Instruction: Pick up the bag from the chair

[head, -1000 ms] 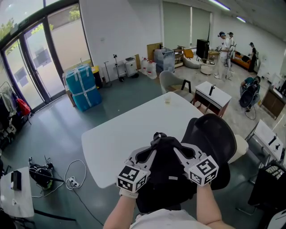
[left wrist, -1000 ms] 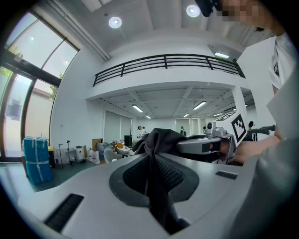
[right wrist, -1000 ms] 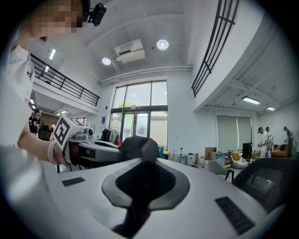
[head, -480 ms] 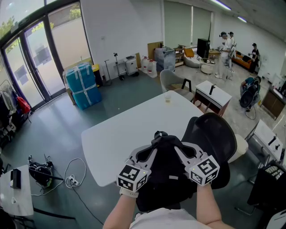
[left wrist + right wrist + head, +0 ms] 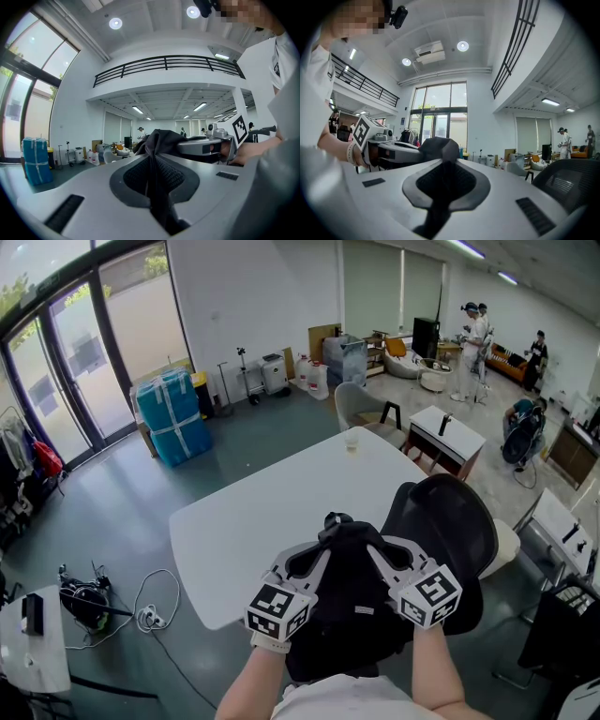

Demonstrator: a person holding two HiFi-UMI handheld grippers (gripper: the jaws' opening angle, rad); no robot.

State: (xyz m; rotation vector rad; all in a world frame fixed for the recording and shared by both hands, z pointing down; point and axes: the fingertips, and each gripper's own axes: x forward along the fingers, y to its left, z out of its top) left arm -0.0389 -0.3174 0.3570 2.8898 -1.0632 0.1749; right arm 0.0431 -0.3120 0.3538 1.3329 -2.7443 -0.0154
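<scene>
By the chair (image 5: pixel 457 521), the bag (image 5: pixel 352 610) hangs long-axis down, its top clenched equally by the fingers of the left gripper (image 5: pixel 322 545) and right gripper (image 5: pixel 375 547).

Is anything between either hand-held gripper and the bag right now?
Nothing visible stands between them. The left hand-held gripper and the right hand-held gripper are each shut on the black fabric at the top of the bag, which hangs next to the chair.

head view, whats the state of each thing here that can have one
left gripper, shut on bag
right gripper, shut on bag
bag, held up by its top between both grippers
chair, upright behind the bag
cup, upright on the table
</scene>
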